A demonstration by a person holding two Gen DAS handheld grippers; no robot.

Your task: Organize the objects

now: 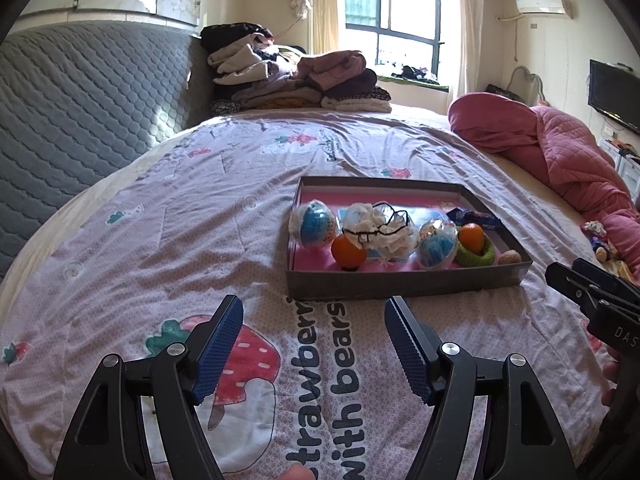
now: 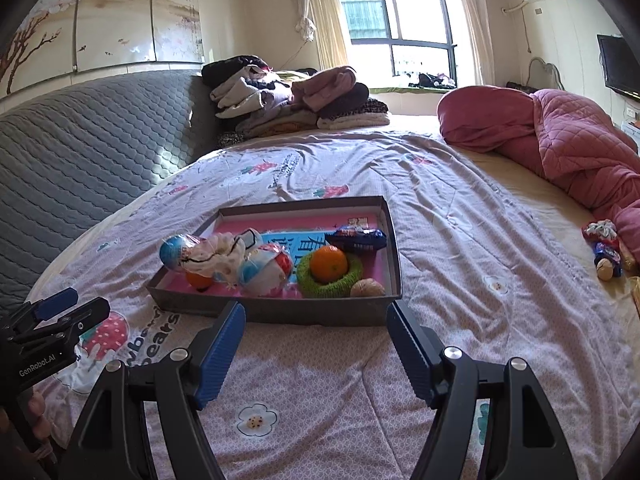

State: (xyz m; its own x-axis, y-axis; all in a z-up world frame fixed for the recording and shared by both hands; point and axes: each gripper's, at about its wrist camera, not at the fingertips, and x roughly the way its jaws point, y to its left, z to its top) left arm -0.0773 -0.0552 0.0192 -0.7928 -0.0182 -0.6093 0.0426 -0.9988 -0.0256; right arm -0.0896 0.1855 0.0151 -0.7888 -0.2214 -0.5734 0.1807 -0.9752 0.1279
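From the left wrist view, the left gripper hangs over the printed bedspread with its blue pads wide apart and nothing between them. Ahead and a little to the right lies the shallow grey box — its long axis running across the picture, its long near wall facing the gripper. Inside it, along the near wall, sit two wrapped egg toys, an orange, a bundle of white cloth with a black cord, a second orange in a green knitted ring and a walnut. The right gripper shows at the right edge; from here I cannot tell how its jaws stand.

From the right wrist view, the right gripper is likewise spread and empty, its fingertips just short of the box's near wall. Off by the bed's right edge, below the pink quilt, a few loose things lie outside the box — a red-and-white trinket, a blue packet and another walnut.

The step in hand looks like an approach with nothing yet picked. Most things are already boxed, so the next move likely calls for swinging the right gripper toward the strays at the bed's right edge and closing on one small piece.
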